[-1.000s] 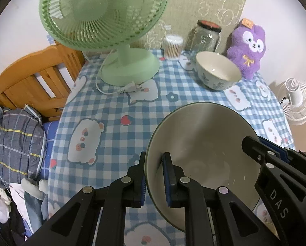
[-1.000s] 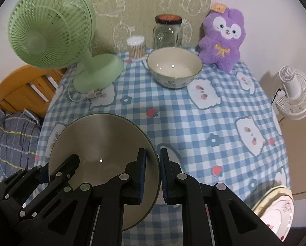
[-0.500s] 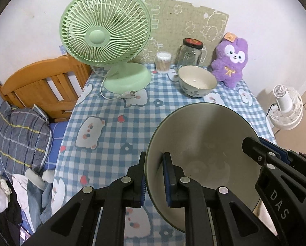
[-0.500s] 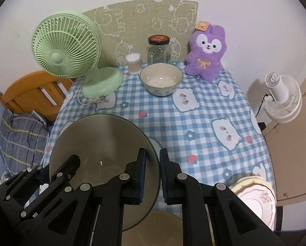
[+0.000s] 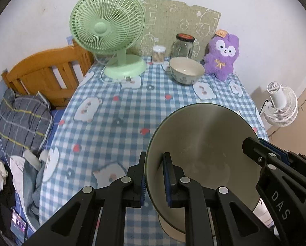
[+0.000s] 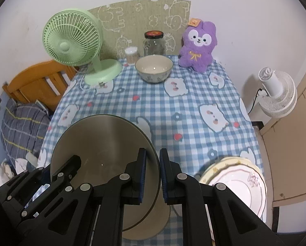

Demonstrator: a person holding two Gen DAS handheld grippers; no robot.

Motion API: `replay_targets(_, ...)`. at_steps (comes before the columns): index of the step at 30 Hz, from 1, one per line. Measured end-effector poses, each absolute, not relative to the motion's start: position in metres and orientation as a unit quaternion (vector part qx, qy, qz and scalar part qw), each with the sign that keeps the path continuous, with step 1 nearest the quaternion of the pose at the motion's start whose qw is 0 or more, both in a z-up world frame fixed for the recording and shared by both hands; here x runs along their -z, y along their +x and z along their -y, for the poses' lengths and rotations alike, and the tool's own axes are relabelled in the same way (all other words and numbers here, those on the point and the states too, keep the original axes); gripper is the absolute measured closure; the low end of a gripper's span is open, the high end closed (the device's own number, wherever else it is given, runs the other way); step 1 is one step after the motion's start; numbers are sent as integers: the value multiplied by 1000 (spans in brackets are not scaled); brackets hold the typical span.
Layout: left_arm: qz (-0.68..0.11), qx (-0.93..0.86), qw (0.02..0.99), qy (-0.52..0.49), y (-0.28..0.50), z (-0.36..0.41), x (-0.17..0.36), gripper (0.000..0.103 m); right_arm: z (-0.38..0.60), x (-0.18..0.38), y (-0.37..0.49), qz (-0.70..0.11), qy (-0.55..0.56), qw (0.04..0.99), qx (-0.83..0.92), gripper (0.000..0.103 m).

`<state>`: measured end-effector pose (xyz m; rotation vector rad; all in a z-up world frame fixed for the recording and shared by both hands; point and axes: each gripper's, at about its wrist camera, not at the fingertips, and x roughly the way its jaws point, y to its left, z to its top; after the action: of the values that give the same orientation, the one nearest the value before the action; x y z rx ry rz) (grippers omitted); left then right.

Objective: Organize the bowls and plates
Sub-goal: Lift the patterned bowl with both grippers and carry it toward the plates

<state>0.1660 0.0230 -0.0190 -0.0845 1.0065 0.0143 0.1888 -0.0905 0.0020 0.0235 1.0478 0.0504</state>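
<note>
- Right wrist view first: the tabletop (image 6: 194,106), under a blue checked cloth, fills most of the scene, with the green fan (image 6: 72,39) far left, a purple plush (image 6: 197,45) far right, and a glass jar (image 6: 154,44) between them at the wall.
- The large grey plate (image 6: 103,153) is tilted up on edge at the near left, above a beige dish (image 6: 153,223) resting on the cloth.
- The right hand-held gripper (image 6: 152,174) is closed narrow on the plate's right rim; the left hand-held gripper (image 5: 154,178) pinches the opposite rim, so both carry it.
- A stack of pale floral plates (image 6: 239,180) lies at the near right, closer to the right gripper, probably where the big plate belongs.
- The patterned bowl (image 6: 154,68) sits far centre, straight ahead of both grippers and well apart from them.
- Compared with a second ago, both views have drawn back and risen: the bowl and fan look smaller and farther, the floral plates show more fully, and the grip on the plate is unchanged.
</note>
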Motion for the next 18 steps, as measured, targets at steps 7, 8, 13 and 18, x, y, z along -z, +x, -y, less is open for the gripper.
replay_targets(7, -490, -14, 871, -47, 145, -17, 32, 92, 96, 11, 169, -510, 5, 859, -33, 87)
replay_targets(8, -491, -16, 870, -49, 142, -17, 34, 92, 96, 13, 167, -512, 4, 859, -35, 87)
replay_targets(13, -501, -18, 864, -51, 133, -14, 47, 92, 99, 25, 160, -521, 1, 853, -35, 87)
replay_targets(18, -510, -17, 858, -49, 129, -12, 58, 92, 100, 38, 155, -532, -2, 846, -34, 87)
